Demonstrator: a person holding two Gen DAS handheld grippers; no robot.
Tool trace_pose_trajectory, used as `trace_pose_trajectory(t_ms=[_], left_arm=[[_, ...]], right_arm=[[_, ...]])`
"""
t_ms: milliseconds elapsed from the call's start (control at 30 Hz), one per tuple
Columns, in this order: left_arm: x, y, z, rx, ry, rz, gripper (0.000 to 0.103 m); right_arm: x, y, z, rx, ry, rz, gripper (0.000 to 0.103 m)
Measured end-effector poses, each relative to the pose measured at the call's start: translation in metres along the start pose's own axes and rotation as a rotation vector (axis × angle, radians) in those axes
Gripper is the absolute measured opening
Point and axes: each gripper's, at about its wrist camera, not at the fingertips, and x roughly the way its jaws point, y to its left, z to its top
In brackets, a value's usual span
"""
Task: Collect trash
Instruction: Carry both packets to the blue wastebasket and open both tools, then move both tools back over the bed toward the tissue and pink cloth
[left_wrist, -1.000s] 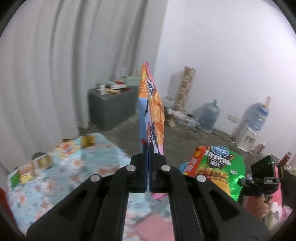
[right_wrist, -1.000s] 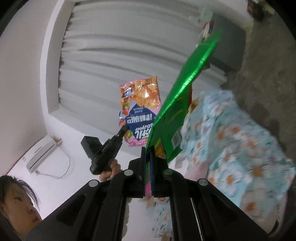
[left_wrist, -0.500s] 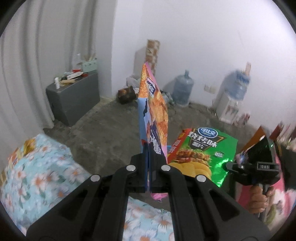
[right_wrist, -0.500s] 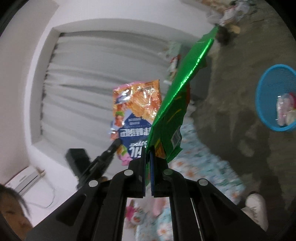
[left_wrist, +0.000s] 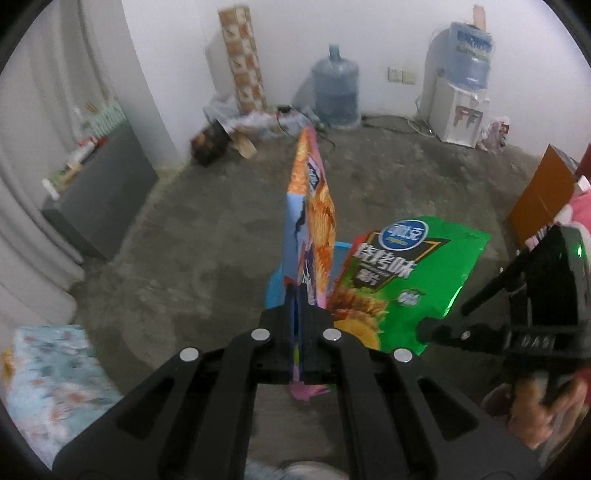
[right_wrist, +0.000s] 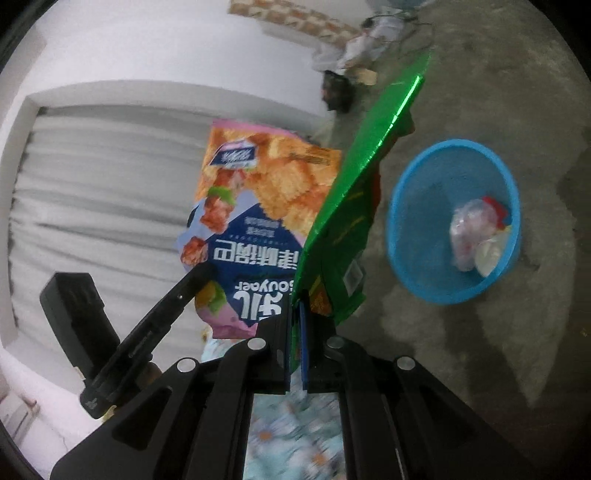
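Note:
My left gripper (left_wrist: 298, 332) is shut on an orange and pink snack bag (left_wrist: 309, 221), held edge-on and upright; the bag also shows in the right wrist view (right_wrist: 255, 206). My right gripper (right_wrist: 295, 332) is shut on a green snack bag (right_wrist: 354, 206), which also shows in the left wrist view (left_wrist: 402, 280). A blue trash basket (right_wrist: 413, 221) stands on the concrete floor with a few wrappers (right_wrist: 476, 232) inside. In the left wrist view the basket (left_wrist: 275, 288) is mostly hidden behind both bags.
A floral-covered bed (left_wrist: 48, 380) lies at lower left. A grey cabinet (left_wrist: 99, 195) stands by the curtain. A water jug (left_wrist: 336, 92), a water dispenser (left_wrist: 461, 92), a tiled column (left_wrist: 243, 66) and floor clutter (left_wrist: 236, 129) line the far wall. An orange box (left_wrist: 543, 195) is at right.
Both grippers have swung away from the bed and tilted down toward the floor, carrying their bags. The blue basket has come into view and is now close under the bags.

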Motion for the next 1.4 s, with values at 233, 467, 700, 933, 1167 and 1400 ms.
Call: trace_pose_trajectory(t_ms=[233, 467, 700, 933, 1167, 1400], left_arm=[[0.081, 0.008, -0.01, -0.17, 0.201, -0.051, 0.048], [0.065, 0.024, -0.014, -0.198, 0.197, -0.05, 0.057], [-0.029, 0.046, -0.002, -0.178, 0.103, -0.033, 0.067], [-0.187, 0.1, -0.05, -0.223, -0.031, 0.043, 0.078], [-0.332, 0.163, -0.18, -0.449, -0.186, 0.24, 0.084], [-0.401, 0.191, -0.329, -0.766, -0.314, 0.359, 0.085]], right_arm=[[0.04, -0.108, 0.019, 0.229, 0.031, -0.243, 0.042], [0.018, -0.12, 0.011, 0.236, -0.012, -0.258, 0.046], [0.018, -0.061, 0.02, 0.099, -0.015, -0.23, 0.051], [0.028, 0.059, -0.01, -0.224, 0.047, -0.195, 0.058], [0.045, 0.17, -0.093, -0.6, 0.213, -0.14, 0.07], [0.062, 0.211, -0.191, -0.747, 0.46, -0.126, 0.071]])
